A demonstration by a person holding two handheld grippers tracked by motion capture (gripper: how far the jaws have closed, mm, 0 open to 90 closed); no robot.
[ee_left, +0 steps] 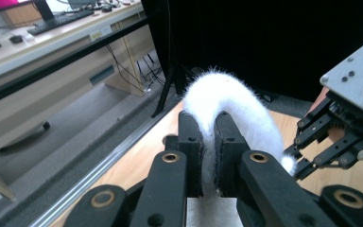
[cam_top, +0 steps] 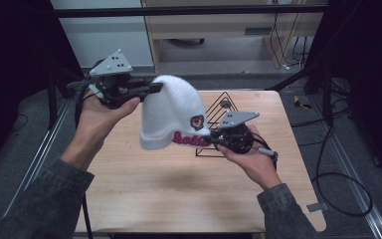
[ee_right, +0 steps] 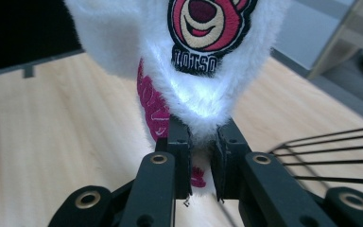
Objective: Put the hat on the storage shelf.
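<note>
A fluffy white beanie [cam_top: 171, 112] with a bear patch [cam_top: 197, 122] and pink lettering hangs in the air above the wooden table [cam_top: 179, 189]. My left gripper [cam_top: 158, 88] is shut on the beanie's crown, and in the left gripper view the white fur [ee_left: 227, 94] is pinched between the black jaws. My right gripper [cam_top: 212, 139] is shut on the brim's corner, just under the bear patch [ee_right: 208, 23]. The beanie [ee_right: 203, 90] is stretched between the two grippers.
A black wire stand [cam_top: 223, 107] sits on the table behind the beanie, next to my right hand. Black cables [cam_top: 338, 184] lie on the floor to the right. A metal rail [cam_top: 40, 149] runs along the table's left side.
</note>
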